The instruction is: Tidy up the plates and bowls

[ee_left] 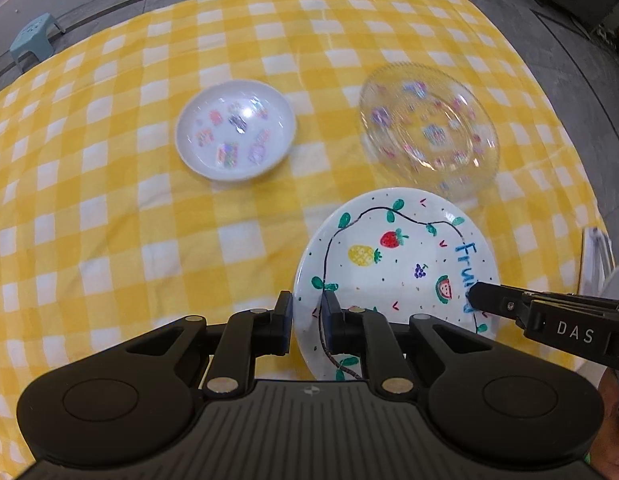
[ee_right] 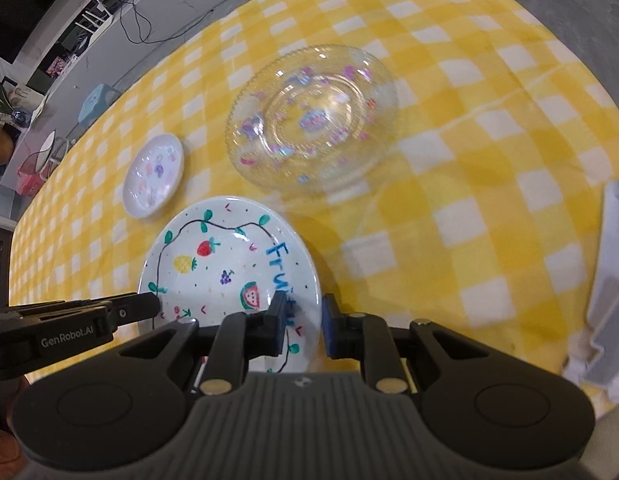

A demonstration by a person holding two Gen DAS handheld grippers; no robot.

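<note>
Both grippers pinch the same fruit-painted plate (ee_left: 393, 276): the left gripper (ee_left: 305, 320) closes on its left rim, one pad under and one over the edge, and the right gripper (ee_right: 300, 322) grips the opposite rim beside the blue lettering. The plate sits low in both wrist views, at the near side of the table; the shadow beneath it in the right wrist view suggests it is lifted clear of the yellow checked cloth (ee_left: 129, 220), though I cannot be sure. Progress, as judged: early. Nothing is stacked yet. The small white dish (ee_left: 235, 136) rests alone to the far left, and the clear glass plate (ee_left: 429, 128) sits to the far right, its near rim just beyond the painted plate's far rim. All three are still separate pieces. Left to do: bring them into one stack or group. Room: wide open cloth lies between the white dish and the painted plate, and more to the right of the glass plate. The table's far edge is well beyond the dishes. A white-grey object (ee_right: 607, 280) stands at the right edge of the table, unclear what; keep the right side swing away from it.
</note>
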